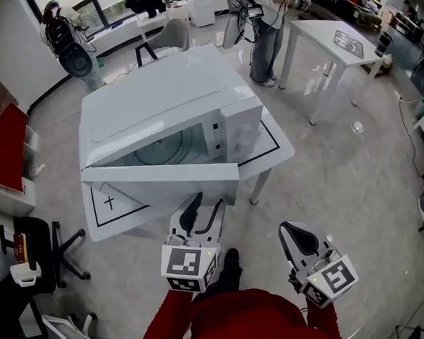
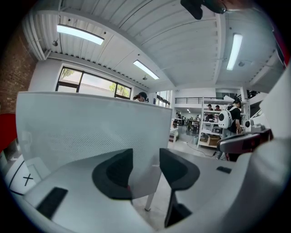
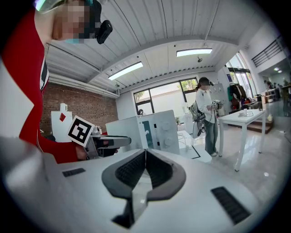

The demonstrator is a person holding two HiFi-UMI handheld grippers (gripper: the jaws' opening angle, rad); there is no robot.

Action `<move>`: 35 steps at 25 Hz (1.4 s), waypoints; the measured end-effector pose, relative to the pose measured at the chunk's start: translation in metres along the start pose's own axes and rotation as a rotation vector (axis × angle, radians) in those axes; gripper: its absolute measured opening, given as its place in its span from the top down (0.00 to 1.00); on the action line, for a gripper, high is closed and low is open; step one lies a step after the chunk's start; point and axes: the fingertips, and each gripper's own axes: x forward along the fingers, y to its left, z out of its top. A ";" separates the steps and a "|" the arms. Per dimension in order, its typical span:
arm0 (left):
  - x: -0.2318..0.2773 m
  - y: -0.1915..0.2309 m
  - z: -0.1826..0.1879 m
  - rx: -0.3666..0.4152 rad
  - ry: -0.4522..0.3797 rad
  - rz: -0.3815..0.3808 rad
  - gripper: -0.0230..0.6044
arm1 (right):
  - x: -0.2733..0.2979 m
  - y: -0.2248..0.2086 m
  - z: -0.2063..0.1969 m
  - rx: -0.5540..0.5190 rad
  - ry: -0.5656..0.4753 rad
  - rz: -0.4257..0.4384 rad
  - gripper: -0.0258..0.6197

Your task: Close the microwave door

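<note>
1. White table (image 1: 281, 152) carries the microwave (image 1: 157, 97); its door (image 1: 162, 177) stands ajar, facing the person.
2. Left gripper (image 1: 207, 201), jaws apart, sits at the door's edge, clamping nothing.
3. Right gripper (image 1: 293, 233), jaws together, is empty, off to the side.
4. Judged: the push shut remains.

A white microwave (image 1: 164, 96) sits on a white desk (image 1: 279, 150) marked with black lines. Its door (image 1: 162, 177) stands ajar, and the turntable shows through the gap. Just in front of the door's free edge, the left gripper (image 1: 207, 201) points at the microwave with its jaws apart. The right gripper (image 1: 289, 230) hangs farther right of the microwave, off the desk's corner, jaws together. Beyond the microwave a person (image 1: 266, 26) stands by a second table (image 1: 318, 33).
</note>
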 end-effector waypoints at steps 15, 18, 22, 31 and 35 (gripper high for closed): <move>0.030 0.018 0.011 0.000 -0.008 -0.020 0.66 | 0.020 -0.018 0.002 0.029 0.013 -0.027 0.94; 0.036 0.022 0.013 -0.001 -0.009 -0.015 0.66 | 0.025 -0.020 0.003 0.029 0.016 -0.029 0.94; 0.042 0.029 0.013 -0.013 -0.004 -0.016 0.66 | 0.032 -0.023 0.005 0.030 0.018 -0.033 0.94; 0.054 0.040 0.018 -0.033 -0.016 -0.010 0.66 | 0.041 -0.026 0.006 0.033 0.027 -0.040 0.94; 0.060 0.044 0.019 -0.047 -0.017 -0.004 0.66 | 0.042 -0.033 0.005 0.037 0.028 -0.055 0.94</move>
